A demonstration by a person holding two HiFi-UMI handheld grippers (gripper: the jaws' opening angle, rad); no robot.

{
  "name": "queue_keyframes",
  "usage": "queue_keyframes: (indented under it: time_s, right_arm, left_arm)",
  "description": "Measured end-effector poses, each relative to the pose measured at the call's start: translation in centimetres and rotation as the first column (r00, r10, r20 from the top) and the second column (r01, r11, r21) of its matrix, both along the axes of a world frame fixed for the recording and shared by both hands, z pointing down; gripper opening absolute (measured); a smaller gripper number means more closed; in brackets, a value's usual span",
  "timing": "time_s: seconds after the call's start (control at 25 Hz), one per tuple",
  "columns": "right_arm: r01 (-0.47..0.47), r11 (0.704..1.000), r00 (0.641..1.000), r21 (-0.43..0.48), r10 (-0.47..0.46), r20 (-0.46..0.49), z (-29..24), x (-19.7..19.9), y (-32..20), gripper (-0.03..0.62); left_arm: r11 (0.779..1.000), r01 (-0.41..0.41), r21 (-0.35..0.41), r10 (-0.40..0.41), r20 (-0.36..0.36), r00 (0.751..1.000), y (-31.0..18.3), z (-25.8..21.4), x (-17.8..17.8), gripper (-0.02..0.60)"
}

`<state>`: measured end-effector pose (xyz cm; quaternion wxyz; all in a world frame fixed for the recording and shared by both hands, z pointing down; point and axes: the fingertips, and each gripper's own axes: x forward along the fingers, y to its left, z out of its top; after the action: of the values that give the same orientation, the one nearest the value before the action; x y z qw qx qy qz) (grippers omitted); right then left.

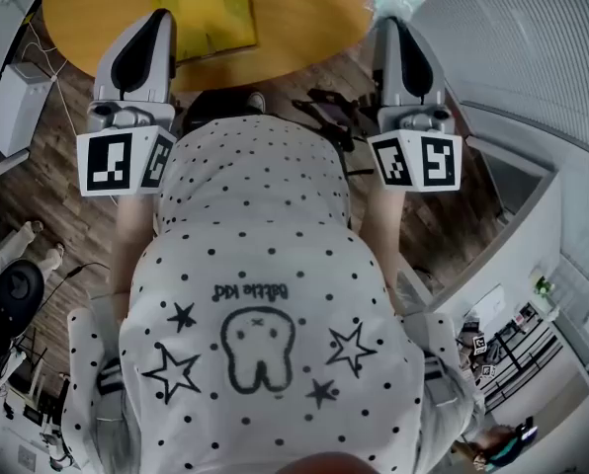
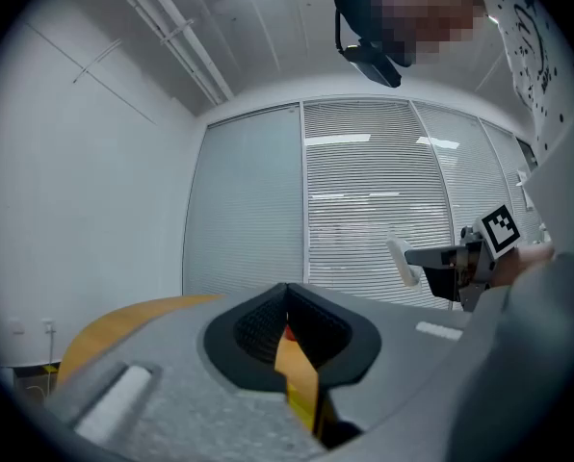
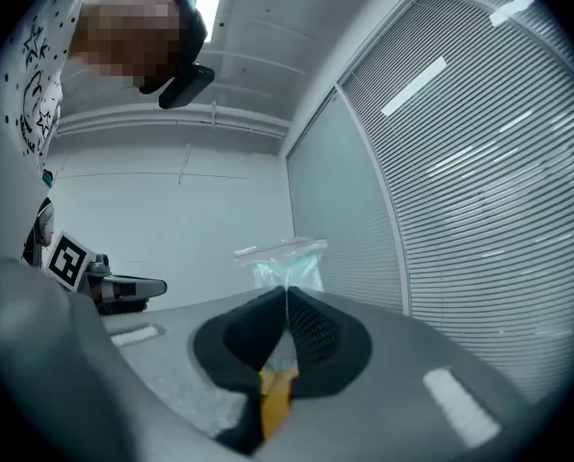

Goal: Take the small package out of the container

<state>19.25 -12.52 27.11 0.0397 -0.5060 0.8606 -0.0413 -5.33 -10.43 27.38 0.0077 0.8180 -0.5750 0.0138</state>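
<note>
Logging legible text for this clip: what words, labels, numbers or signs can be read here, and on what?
"Battle kid" (seems so; upside down in the head view): person's dotted shirt.
Marker cubes: square code patterns only, no letters.
Yellow container, small package: no print readable.

In the head view, the table (image 1: 304,38) and the container (image 1: 215,8) at 12 o'clock are cut off by the top edge, and the container's inside is not shown. The bag (image 3: 282,263) is partly hidden between the closed pads of the right gripper (image 3: 287,294), and its contents are too blurred to be told. A red speck (image 2: 286,334) between the pads of the left gripper (image 2: 287,295) is too small to be named.
</note>
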Motion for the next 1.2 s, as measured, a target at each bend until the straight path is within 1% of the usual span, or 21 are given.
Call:
queue_keyframes:
  time_s: [0.28,0.68,0.88,1.04,1.2]
  right_arm:
    - [0.005,1.000,1.000,-0.004,-0.005,0.003,0.1,0.2,0.5,0.005]
    - [0.008,0.999,1.000,-0.045,-0.008,0.010,1.0,0.2,2.2,0.004]
    - [0.011,0.999,1.000,-0.045,-0.011,0.004,1.3,0.3,2.9,0.004]
    - [0.009,0.999,1.000,-0.052,-0.009,-0.008,1.9,0.8,3.0,0.005]
    - [0.040,0.997,0.999,-0.068,-0.040,-0.001,2.7,0.5,3.0,0.005]
  left_arm:
    - [1.000,-0.005,-0.004,0.005,-0.011,1.000,0.2,-0.1,-0.1,0.011]
    - [1.000,-0.013,0.023,0.014,-0.019,1.000,0.7,-1.0,-0.4,0.011]
    - [0.999,-0.018,0.034,0.019,-0.017,1.000,1.1,-1.0,-0.3,0.012]
    - [1.000,-0.012,0.021,0.012,-0.020,1.000,1.2,-0.3,-0.1,0.012]
    - [1.000,-0.011,0.014,0.011,-0.010,1.000,1.0,0.3,-0.1,0.012]
